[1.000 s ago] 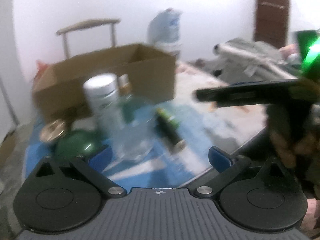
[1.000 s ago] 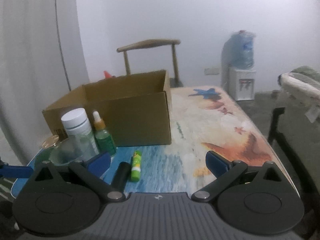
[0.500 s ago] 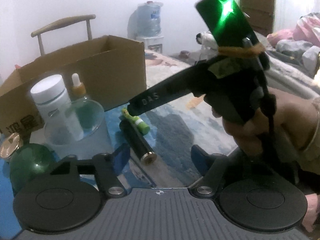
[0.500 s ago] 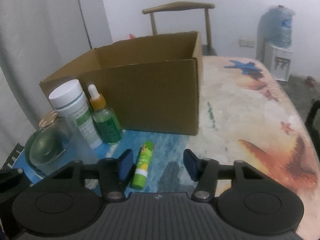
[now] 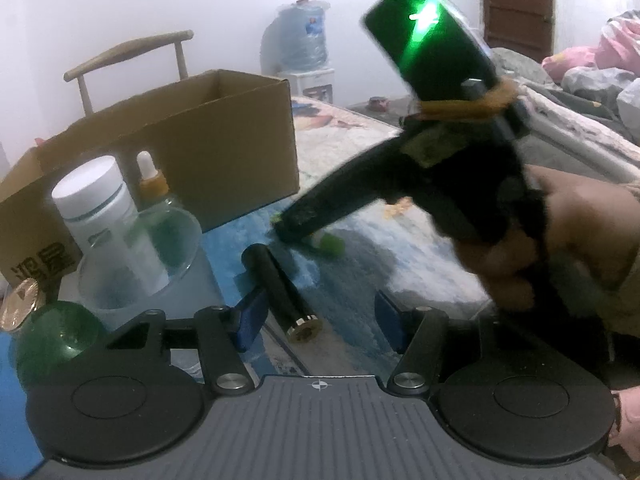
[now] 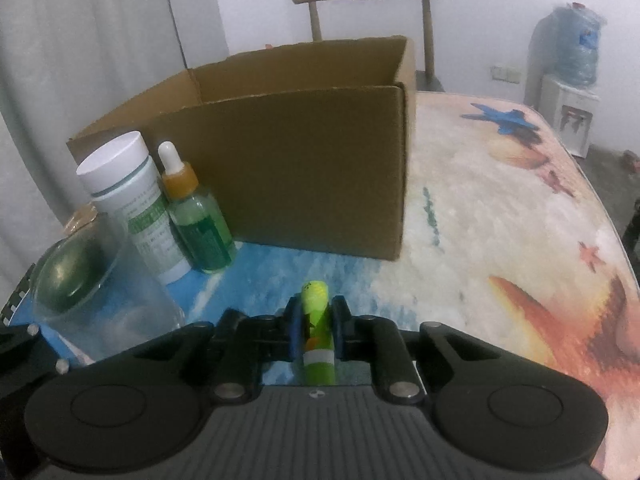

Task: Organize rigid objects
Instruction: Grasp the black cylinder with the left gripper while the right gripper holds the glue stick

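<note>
1. The box (image 6: 304,152) stands open-topped at the back of the table (image 6: 500,208), and nothing can be seen inside it from these views. Its near wall is tall beside the small things in front of it. A thing carried toward it too low would likely strike that wall and could be knocked out of a grip.

2. The cup (image 5: 140,276) stands just left of the left gripper (image 5: 316,320), with the white bottle (image 6: 132,204) and the dropper bottle (image 6: 196,220) close behind it and a green ball (image 5: 52,340) beside it. These are crowded together. A sideways swing of either gripper here could topple the upright bottles.

3. The left gripper's jaws have just been closing and stand partly apart. The black tube (image 5: 280,292) lies on the table between them, next to the left pad, with no pad clearly pressing it. It is round and lies at an angle across the gap. If the jaws shut off-centre it could roll or squirt out forward.

4. The right gripper (image 6: 316,332) has just been closing, and its jaws are now clamped on the green stick (image 6: 316,336), which lies low by the table's near edge. The stick is slim and smooth. It is held along its length, so it could slide lengthwise out of the pads on the lift.

5. The two grippers work close to each other. In the left view the right one reaches across just beyond the black tube, so they could collide.
</note>
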A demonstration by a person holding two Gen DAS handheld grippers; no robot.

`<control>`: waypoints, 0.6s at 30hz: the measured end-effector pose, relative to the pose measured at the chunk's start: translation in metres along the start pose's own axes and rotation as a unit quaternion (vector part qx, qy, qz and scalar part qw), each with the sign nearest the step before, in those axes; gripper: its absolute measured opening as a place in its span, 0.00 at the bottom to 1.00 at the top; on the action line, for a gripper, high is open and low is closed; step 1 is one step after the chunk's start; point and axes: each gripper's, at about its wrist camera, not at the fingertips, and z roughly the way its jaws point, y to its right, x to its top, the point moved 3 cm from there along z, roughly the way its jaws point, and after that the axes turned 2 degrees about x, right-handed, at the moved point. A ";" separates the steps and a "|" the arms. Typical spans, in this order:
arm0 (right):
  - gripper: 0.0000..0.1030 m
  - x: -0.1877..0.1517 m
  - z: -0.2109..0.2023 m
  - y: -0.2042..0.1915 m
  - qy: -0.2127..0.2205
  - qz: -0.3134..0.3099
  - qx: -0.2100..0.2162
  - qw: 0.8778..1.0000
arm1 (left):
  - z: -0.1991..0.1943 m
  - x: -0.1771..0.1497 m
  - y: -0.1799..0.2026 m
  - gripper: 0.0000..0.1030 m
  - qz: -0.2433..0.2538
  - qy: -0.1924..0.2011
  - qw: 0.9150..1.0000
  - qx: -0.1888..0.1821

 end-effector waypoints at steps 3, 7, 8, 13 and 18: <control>0.16 -0.009 -0.010 0.001 0.000 0.004 -0.003 1.000 | 0.002 0.001 -0.001 0.58 -0.005 -0.001 1.000 0.004; 0.16 -0.021 -0.024 0.001 -0.001 0.014 0.003 1.000 | 0.005 0.002 0.000 0.53 -0.010 -0.005 1.000 0.012; 0.16 -0.024 -0.027 0.001 -0.001 0.016 0.004 1.000 | 0.007 0.002 0.000 0.50 -0.013 -0.009 1.000 0.014; 0.16 -0.031 -0.035 0.004 0.000 0.030 0.013 0.999 | 0.016 0.001 -0.007 0.32 -0.046 -0.033 0.998 0.023; 0.16 -0.033 -0.039 0.010 0.002 0.041 0.016 0.999 | 0.025 0.002 -0.012 0.24 -0.072 -0.041 0.997 0.009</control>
